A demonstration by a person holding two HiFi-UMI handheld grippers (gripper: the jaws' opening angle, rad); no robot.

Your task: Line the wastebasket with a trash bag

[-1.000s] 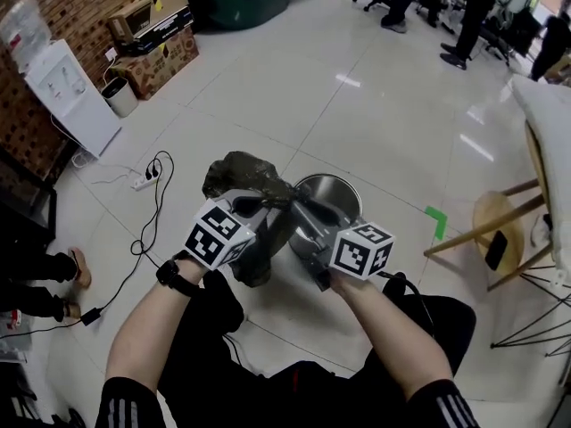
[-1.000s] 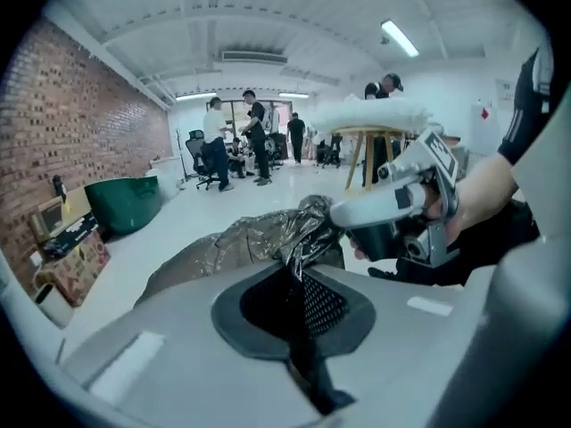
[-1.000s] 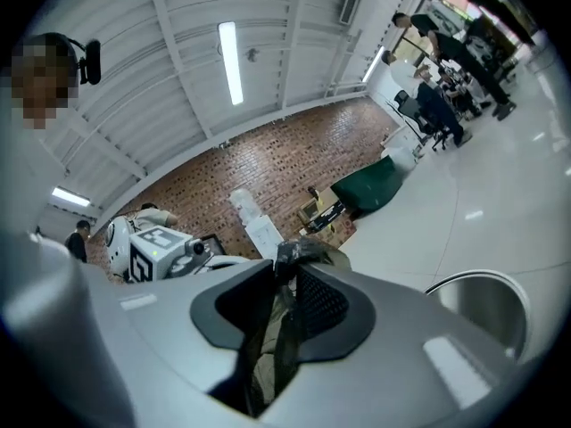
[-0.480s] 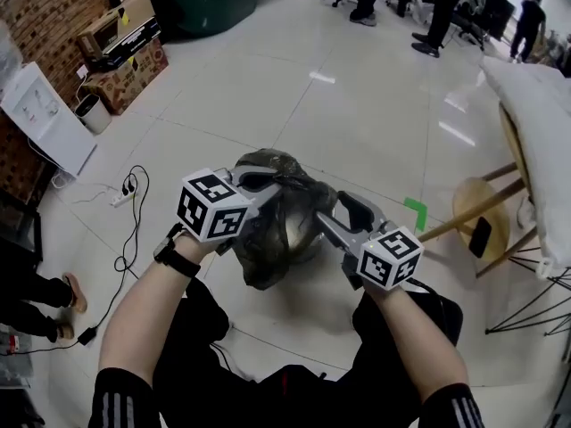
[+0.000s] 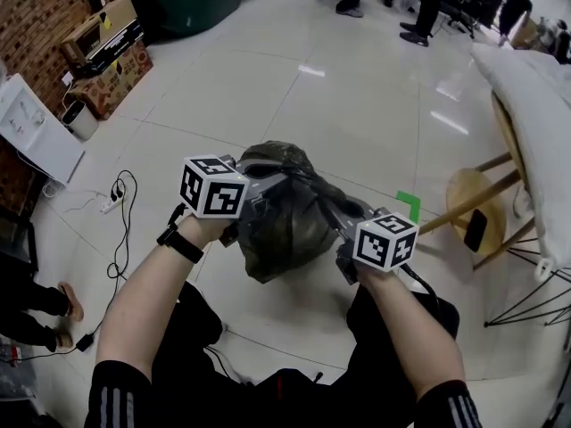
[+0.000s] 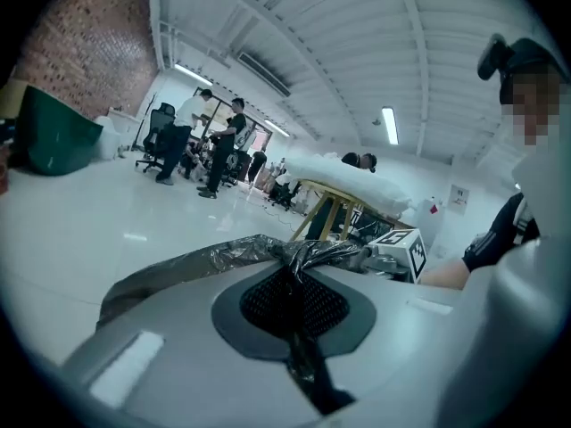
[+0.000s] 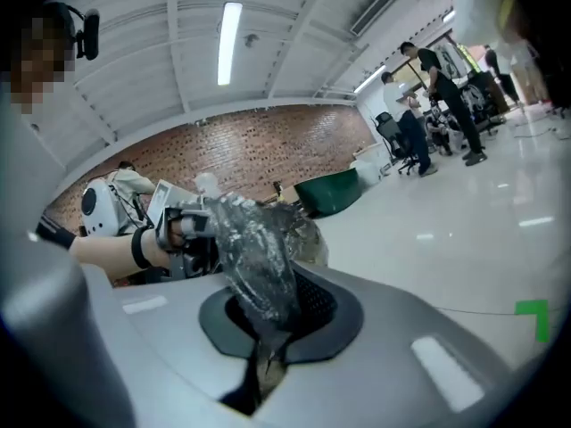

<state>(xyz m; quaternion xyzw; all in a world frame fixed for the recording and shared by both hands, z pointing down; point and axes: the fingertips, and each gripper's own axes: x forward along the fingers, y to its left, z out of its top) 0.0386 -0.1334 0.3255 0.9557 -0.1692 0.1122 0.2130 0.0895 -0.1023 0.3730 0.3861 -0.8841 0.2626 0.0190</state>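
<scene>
A dark grey trash bag hangs stretched between my two grippers above the floor. It covers the metal wastebasket, which I cannot see now. My left gripper is shut on the bag's upper left edge. In the left gripper view the film is pinched in that gripper. My right gripper is shut on the bag's right edge. The right gripper view shows crumpled film rising out of that gripper, with my left gripper beyond it.
A wooden stool and a white cushion stand at the right, with a green tape mark on the tiles. A power strip and cable, a white dispenser and cardboard boxes lie left. People stand far off.
The bag has come over the wastebasket and hides it. The right gripper, open beside the bag half a second ago, has shut on its right edge. Both grippers have spread apart.
</scene>
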